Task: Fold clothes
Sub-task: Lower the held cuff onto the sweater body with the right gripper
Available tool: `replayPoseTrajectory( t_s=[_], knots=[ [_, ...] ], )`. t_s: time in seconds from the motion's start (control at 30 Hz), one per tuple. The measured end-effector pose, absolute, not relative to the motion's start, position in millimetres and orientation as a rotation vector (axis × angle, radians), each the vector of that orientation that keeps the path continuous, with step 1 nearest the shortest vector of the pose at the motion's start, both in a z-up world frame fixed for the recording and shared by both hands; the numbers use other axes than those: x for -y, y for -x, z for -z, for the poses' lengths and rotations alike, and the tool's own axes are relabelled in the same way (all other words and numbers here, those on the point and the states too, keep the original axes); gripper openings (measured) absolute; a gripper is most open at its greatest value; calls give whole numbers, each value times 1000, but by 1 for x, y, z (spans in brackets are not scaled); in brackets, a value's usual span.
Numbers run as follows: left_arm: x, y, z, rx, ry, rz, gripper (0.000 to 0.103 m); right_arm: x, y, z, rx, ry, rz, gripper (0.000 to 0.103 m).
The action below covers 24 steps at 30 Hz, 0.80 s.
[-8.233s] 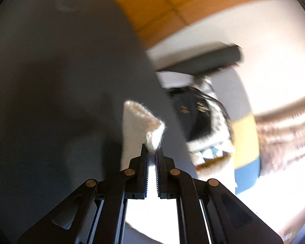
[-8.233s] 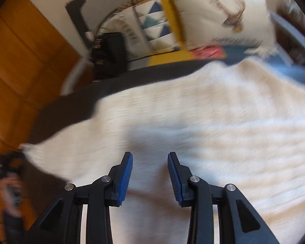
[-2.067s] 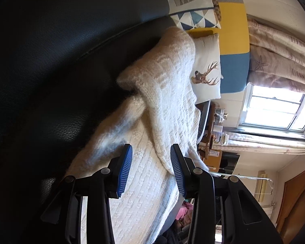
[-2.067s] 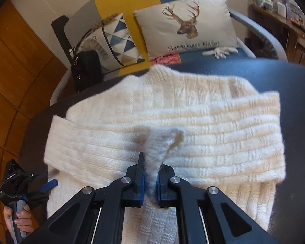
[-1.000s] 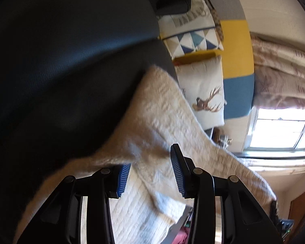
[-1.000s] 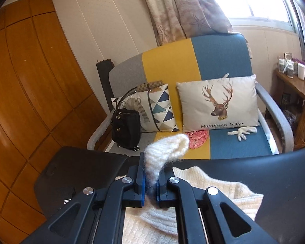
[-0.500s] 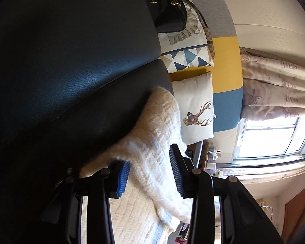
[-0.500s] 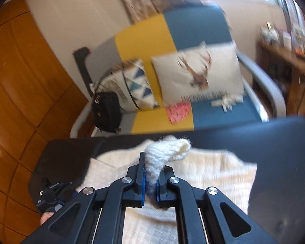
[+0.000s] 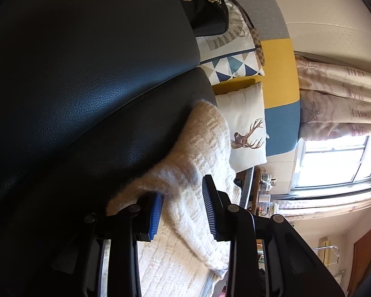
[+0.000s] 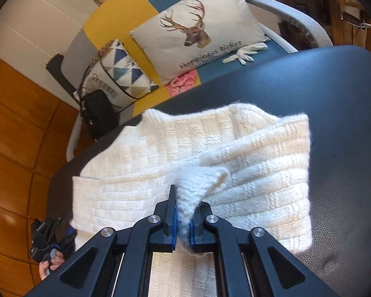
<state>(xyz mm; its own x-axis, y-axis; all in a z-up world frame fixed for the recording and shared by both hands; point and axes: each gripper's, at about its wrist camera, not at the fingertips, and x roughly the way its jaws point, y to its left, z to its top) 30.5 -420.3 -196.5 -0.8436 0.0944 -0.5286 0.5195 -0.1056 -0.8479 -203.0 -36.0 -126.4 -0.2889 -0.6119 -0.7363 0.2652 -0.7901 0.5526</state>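
A cream knitted sweater point(image 10: 235, 148) lies on the black padded table point(image 10: 334, 99), its sleeves folded across the body. My right gripper point(image 10: 183, 222) is shut on a sleeve cuff point(image 10: 197, 180) and holds it low over the middle of the sweater. In the left wrist view the sweater point(image 9: 202, 143) runs along the table point(image 9: 86, 74). My left gripper point(image 9: 183, 210) is at its side edge with a fuzzy fold between the jaws. They are closing, and a gap still shows at the right pad. The left gripper point(image 10: 49, 237) also appears at the sweater's left side, held by a hand point(image 10: 48, 268).
Beyond the table stands a yellow, blue and grey armchair point(image 10: 106, 7) with a deer cushion point(image 10: 200, 32), a triangle-pattern cushion point(image 10: 121, 71), a black bag point(image 10: 99, 113), a pink cloth point(image 10: 181, 83) and a white glove point(image 10: 244, 52). Wooden panelling point(image 10: 17, 128) is on the left.
My right gripper has come down with the cuff, from high above the table to just over the sweater. My left gripper's jaws have narrowed around the sweater's edge.
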Motion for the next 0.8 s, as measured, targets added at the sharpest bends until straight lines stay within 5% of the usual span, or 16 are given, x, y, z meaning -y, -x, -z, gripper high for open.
replayPoseTrajectory(
  t_s=[0.23, 0.57, 0.8],
  knots=[
    [423, -38, 207, -1953, -616, 1974, 32, 37, 208, 132, 416, -1397, 2114, 6],
    [411, -32, 197, -1902, -712, 2002, 32, -8, 203, 199, 833, -1493, 1882, 19],
    [407, -24, 184, -1807, -698, 2048, 32, 14, 195, 176, 439, -1454, 2119, 7]
  ],
)
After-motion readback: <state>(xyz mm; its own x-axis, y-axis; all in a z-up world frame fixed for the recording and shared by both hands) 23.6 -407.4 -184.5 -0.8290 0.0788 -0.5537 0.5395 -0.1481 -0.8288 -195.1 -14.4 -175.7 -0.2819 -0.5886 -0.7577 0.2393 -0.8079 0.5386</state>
